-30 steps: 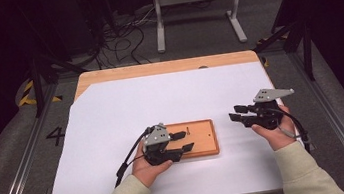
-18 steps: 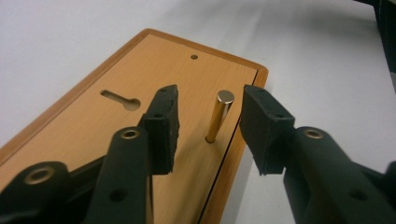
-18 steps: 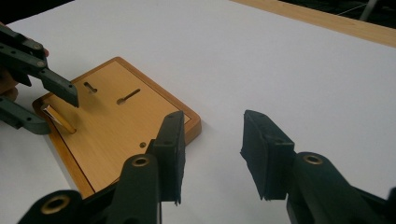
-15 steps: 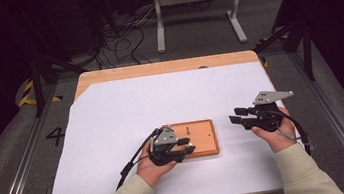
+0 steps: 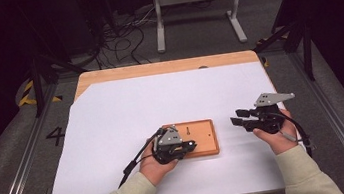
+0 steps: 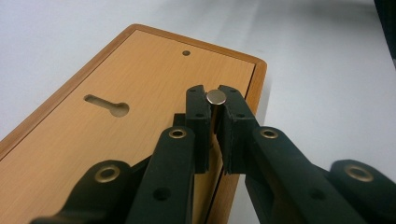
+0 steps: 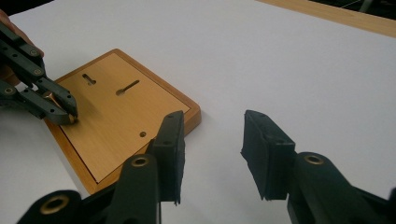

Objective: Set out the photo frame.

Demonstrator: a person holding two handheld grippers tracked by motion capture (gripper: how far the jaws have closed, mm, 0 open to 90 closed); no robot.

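**Peg pinched over the board**

The white sheet (image 5: 161, 103) has lots of bare room at 12 o'clock. The board (image 5: 201, 141) lies near the middle. The right gripper (image 5: 239, 118) waits wide at 3 o'clock, holding nothing. The left gripper (image 6: 214, 107) squeezes a small metal peg (image 6: 215, 97) by the board's 6 o'clock edge. It looks like fitting time. Next, line the peg up with a hole (image 6: 186, 52).

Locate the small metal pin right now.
Left gripper view: metal pin is clamped in the left claw, standing over the wooden board near its edge.
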